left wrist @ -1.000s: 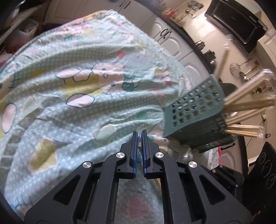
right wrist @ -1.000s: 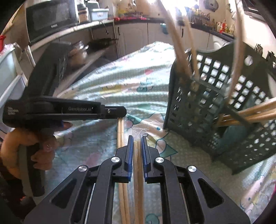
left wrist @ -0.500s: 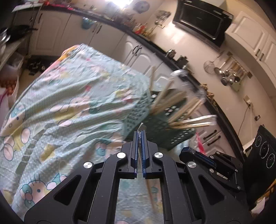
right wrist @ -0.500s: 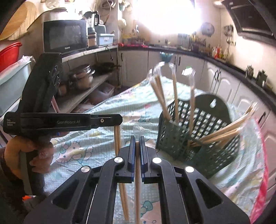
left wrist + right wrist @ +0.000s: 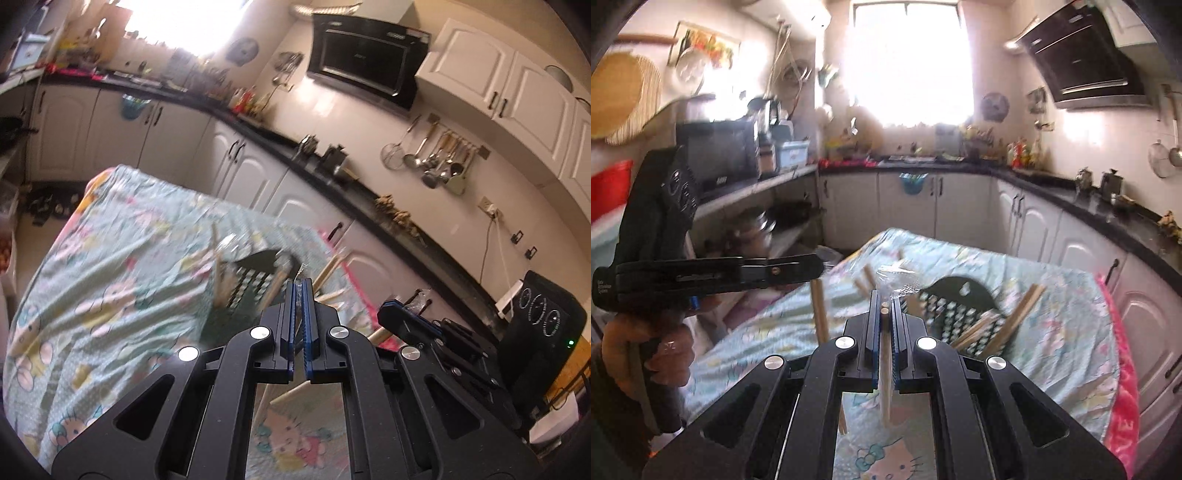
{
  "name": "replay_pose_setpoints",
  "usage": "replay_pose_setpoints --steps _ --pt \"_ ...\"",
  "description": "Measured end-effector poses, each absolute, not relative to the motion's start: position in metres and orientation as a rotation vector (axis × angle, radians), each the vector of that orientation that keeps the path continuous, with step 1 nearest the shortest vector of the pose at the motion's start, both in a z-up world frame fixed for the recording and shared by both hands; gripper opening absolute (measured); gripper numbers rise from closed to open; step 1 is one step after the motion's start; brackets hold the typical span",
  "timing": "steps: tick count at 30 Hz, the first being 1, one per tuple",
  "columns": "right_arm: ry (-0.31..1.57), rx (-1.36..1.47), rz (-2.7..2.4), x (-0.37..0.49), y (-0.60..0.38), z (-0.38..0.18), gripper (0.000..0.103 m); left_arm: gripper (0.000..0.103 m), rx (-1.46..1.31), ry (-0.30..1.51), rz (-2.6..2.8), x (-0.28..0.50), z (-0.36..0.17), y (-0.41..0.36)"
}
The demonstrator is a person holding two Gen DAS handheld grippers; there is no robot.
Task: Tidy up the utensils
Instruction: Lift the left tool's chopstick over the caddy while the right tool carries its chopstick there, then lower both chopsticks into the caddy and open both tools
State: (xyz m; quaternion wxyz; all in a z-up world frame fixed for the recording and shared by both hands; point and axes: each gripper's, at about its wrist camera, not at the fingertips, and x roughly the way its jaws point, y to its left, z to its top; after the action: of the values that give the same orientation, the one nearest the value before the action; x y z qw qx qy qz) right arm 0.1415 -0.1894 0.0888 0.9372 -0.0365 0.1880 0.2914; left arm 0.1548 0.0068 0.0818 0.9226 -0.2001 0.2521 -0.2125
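My left gripper (image 5: 299,285) is shut on a pair of wooden chopsticks (image 5: 820,314) in a clear wrapper; they hang down from its tip above the table. Beside it, my right gripper (image 5: 885,297) is shut on another wrapped pair of chopsticks (image 5: 885,363), with crinkled clear plastic (image 5: 897,282) sticking out past the fingertips. A dark green slotted basket (image 5: 955,314) stands on the table below and ahead, with several chopsticks leaning out of it. The right gripper (image 5: 391,308) shows at the right of the left wrist view. A hand (image 5: 646,354) holds the left gripper (image 5: 816,266).
The table wears a pale green cartoon-print cloth (image 5: 110,295) with a pink edge (image 5: 1123,387). White cabinets under a black countertop (image 5: 354,192) run along the back and right. Shelves with pots and a microwave (image 5: 718,155) stand at the left.
Both grippers have risen well above the table with their chopsticks. The basket now lies lower and farther off, and the kitchen walls fill the upper views.
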Motion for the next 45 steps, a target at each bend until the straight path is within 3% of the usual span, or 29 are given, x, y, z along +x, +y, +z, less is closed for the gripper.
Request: replay_pose_setpoints --steps 15,25,45 --pt "0.193 -0.064 0.481 0.145 -0.239 0.159 0.005 0.001 -0.362 0.373 -0.462 0.18 0.156 -0.036" --pt "0.148 -0.041 0.435 0.168 -0.258 0.183 0.005 0.001 -0.345 0.299 -0.403 0.204 0.178 -0.043" --pt "0.266 -0.054 0.394 0.238 -0.244 0.113 0.005 0.001 -0.307 0.331 -0.324 0.25 0.12 -0.054"
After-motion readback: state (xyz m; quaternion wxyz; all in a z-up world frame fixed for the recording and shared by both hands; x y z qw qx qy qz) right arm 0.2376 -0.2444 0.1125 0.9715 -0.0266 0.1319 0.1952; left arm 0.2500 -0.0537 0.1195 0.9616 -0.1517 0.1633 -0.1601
